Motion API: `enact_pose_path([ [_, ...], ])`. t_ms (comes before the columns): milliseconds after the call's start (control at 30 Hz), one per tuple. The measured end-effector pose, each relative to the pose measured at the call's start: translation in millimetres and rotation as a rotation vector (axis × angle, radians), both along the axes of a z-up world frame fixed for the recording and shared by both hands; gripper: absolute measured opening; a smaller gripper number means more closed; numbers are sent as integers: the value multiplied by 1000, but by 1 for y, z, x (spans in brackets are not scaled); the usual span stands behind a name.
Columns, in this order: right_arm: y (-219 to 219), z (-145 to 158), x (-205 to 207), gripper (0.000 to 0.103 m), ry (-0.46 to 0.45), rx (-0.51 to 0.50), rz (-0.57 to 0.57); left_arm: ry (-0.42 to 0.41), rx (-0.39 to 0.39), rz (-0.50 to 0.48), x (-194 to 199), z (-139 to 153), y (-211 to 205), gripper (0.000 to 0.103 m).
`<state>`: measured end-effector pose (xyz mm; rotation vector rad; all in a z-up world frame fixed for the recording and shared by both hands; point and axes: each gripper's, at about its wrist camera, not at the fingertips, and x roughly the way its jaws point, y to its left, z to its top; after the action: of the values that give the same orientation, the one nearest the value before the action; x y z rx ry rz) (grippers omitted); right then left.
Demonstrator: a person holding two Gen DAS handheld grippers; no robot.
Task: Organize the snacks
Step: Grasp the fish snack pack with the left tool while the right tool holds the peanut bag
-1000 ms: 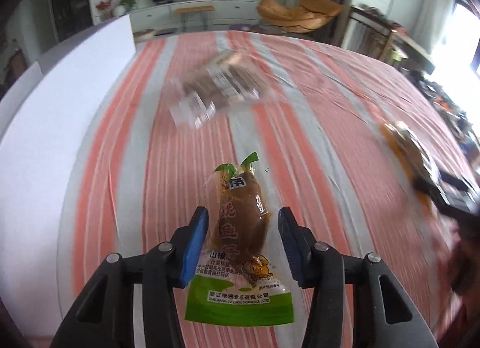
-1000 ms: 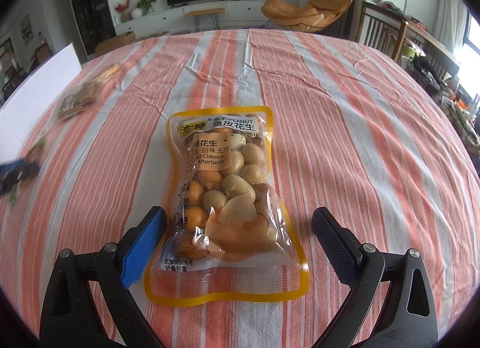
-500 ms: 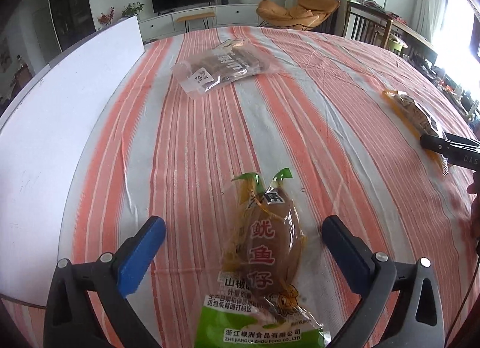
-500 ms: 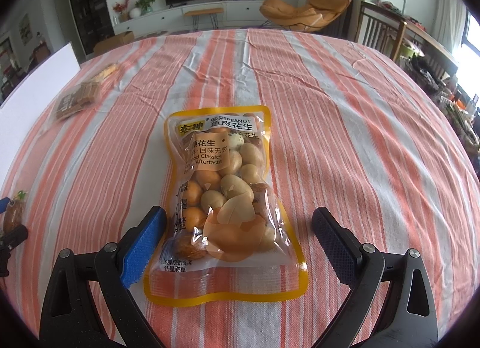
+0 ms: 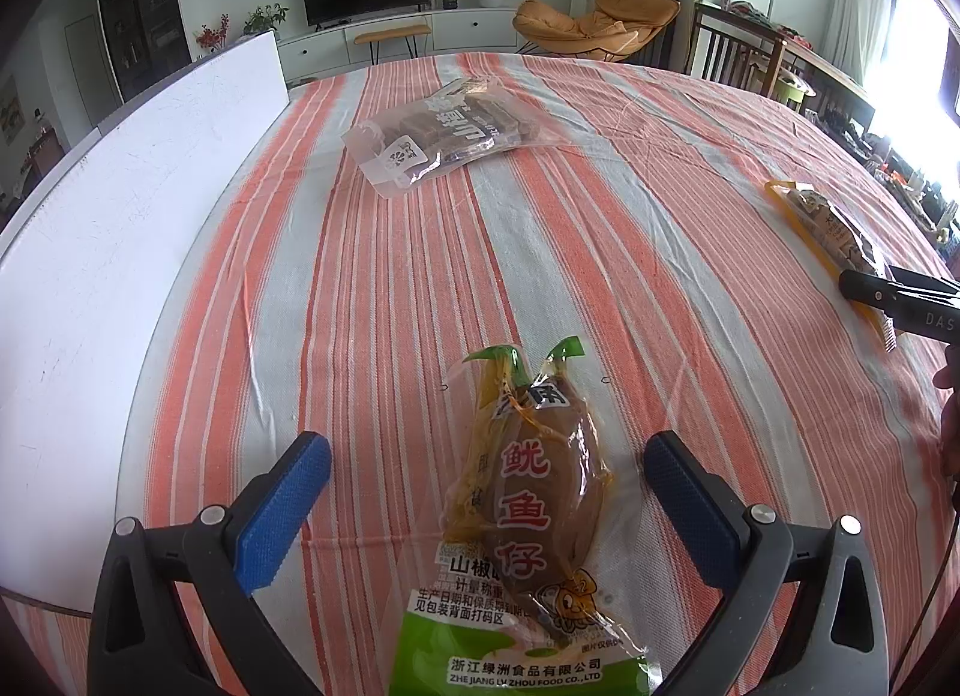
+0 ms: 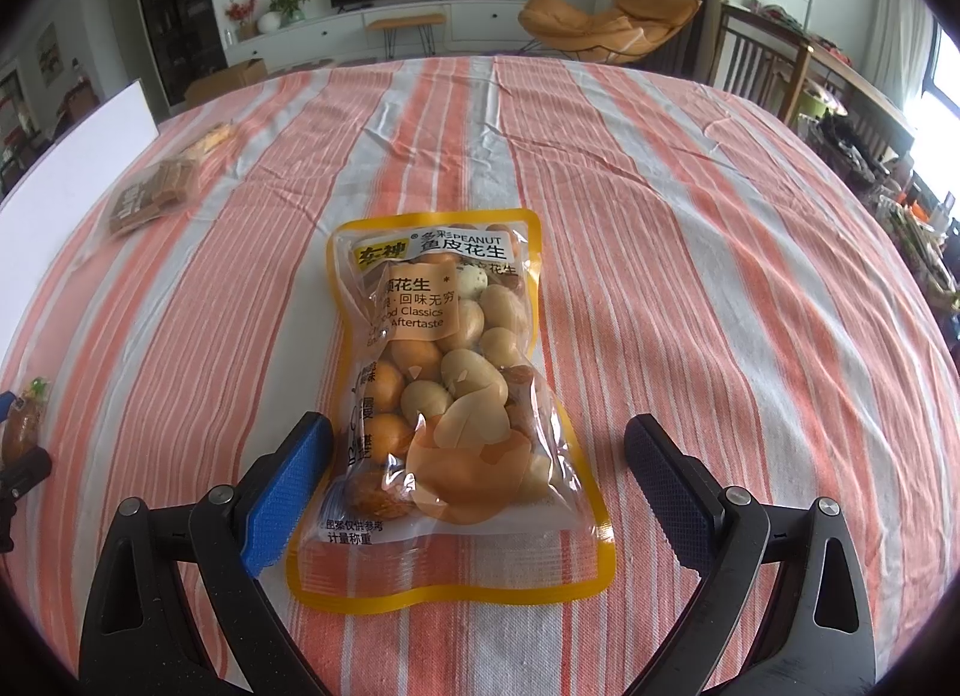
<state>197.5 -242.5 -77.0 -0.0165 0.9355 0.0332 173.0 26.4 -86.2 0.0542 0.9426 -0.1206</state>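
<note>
So, left wrist view: left gripper [image 5: 486, 474] w/ fingers spread wide, pads clear of the squid snack pouch [image 5: 528, 522], which lies flat on the striped tablecloth [image 5: 630, 252] between them, green end nearest. The jaws have just been opening, pouch between them but not pinched. Far centre: clear bag of brown bars [image 5: 447, 129]. Left: a white board [image 5: 120, 228]. Far right edge shows only a sliver of the peanut bag [image 5: 831, 228] and one black finger of the right gripper.

Right wrist view: right gripper [image 6: 477, 459] also spread, blue pads [image 6: 288, 492] either side of the peanut bag, not touching; bag lies flat, label readable. Brown bars sit far left here; squid pouch only a scrap at the left edge.
</note>
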Motion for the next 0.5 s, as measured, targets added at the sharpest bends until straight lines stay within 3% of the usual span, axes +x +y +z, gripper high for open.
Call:
enact_pose_path([
  [500,-1,-2,-1,102,10,0,-22,1,-4,0,3,0,2,103],
])
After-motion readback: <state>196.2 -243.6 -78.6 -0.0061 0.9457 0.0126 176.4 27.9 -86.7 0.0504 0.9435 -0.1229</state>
